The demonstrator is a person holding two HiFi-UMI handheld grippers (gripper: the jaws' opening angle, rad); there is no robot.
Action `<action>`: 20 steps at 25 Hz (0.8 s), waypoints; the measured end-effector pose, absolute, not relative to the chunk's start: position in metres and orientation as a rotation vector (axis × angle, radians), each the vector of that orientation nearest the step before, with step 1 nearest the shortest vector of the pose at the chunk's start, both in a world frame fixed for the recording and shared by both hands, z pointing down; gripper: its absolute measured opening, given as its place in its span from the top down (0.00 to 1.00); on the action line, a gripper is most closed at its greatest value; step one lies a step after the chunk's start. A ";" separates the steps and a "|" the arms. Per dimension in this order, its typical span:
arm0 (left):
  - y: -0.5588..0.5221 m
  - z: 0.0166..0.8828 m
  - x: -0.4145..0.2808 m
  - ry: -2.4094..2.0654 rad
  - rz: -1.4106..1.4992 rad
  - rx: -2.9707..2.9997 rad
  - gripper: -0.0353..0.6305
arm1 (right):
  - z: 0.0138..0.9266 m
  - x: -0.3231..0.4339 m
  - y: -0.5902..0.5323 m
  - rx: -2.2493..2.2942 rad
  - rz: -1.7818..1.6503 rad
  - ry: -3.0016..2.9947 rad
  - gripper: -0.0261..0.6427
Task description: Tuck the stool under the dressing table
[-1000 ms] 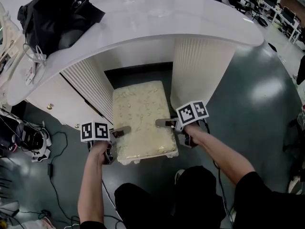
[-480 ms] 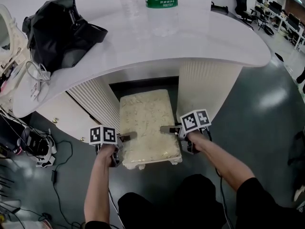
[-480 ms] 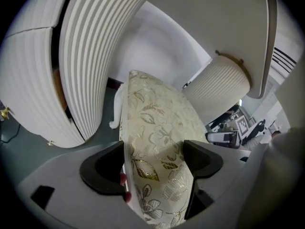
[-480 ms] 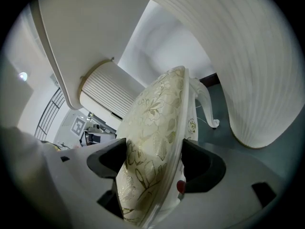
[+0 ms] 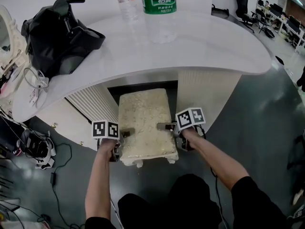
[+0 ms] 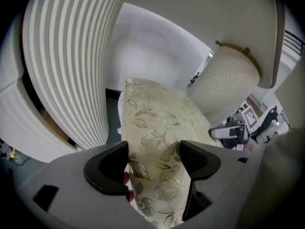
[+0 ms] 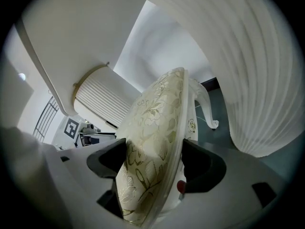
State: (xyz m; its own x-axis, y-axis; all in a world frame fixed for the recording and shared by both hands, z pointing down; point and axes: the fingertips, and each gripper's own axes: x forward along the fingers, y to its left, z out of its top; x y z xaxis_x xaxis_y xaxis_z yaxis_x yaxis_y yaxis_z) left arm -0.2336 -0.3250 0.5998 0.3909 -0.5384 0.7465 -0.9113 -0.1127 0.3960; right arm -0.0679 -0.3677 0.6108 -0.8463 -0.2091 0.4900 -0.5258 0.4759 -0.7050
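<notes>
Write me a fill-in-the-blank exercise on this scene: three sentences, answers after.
1. On the dressing table the larger bottle has a ___ label.
2. A ___ bag lies on the tabletop, at the left of the head view.
3. The right gripper is shut on the edge of the ___'s floral cushion.
Missing words: green; black; stool.
</notes>
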 end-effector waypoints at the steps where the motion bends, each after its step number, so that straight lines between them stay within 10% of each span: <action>1: -0.329 0.599 -0.235 -1.269 0.529 1.780 0.44 | 0.611 -0.069 -0.372 0.627 1.318 -2.392 0.49; 20: -0.375 0.596 -0.243 -1.262 0.515 1.756 0.44 | 0.608 -0.077 -0.419 0.685 1.313 -2.405 0.49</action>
